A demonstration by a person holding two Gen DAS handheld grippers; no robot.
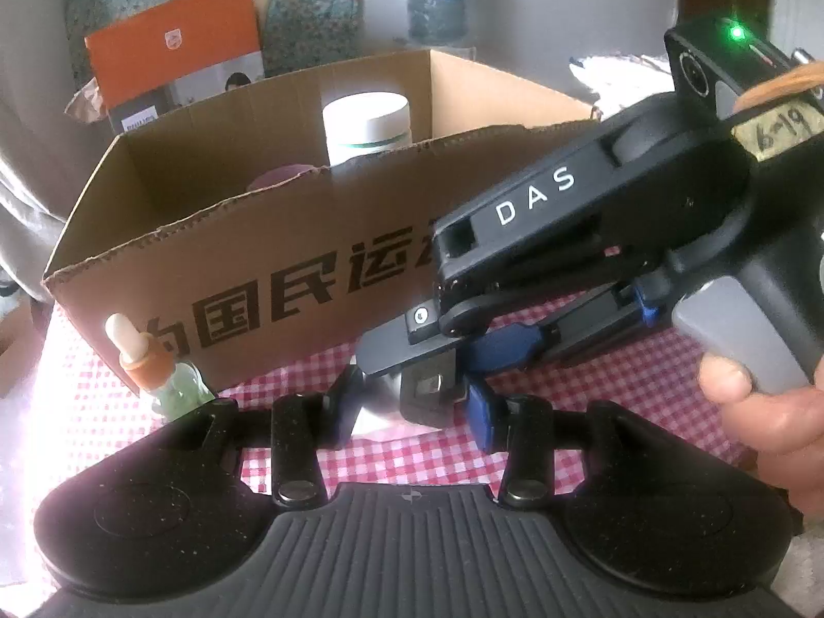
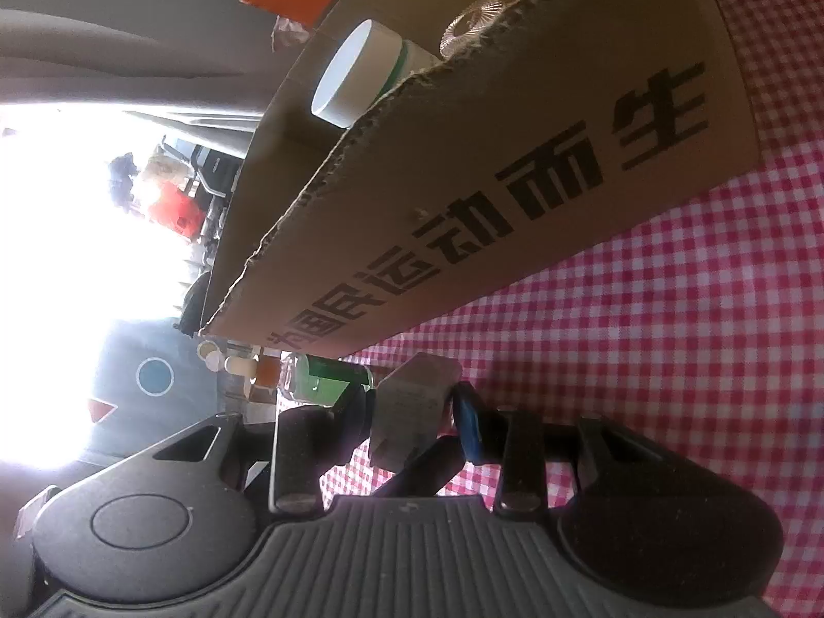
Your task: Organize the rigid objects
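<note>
Box (image 1: pixel 268 237): cardboard, open top, stood on the checked table (image 1: pixel 592 386); evidently the collecting place.
Jar (image 1: pixel 366 126): white lid, already inside the box, upright.
Block (image 2: pixel 412 407): small grey item, low over the table just before the box wall, not yet inside.
Right tongs (image 2: pixel 412 412): pinched the block from both sides, rolled sideways, probably for carrying it over the rim.
Left tongs (image 1: pixel 412 407): spread around the right tongs' tip; whether they touched the block, I could not tell.
Dropper bottle (image 1: pixel 154 365): upright beside the box, seemingly awaiting its turn.
</note>
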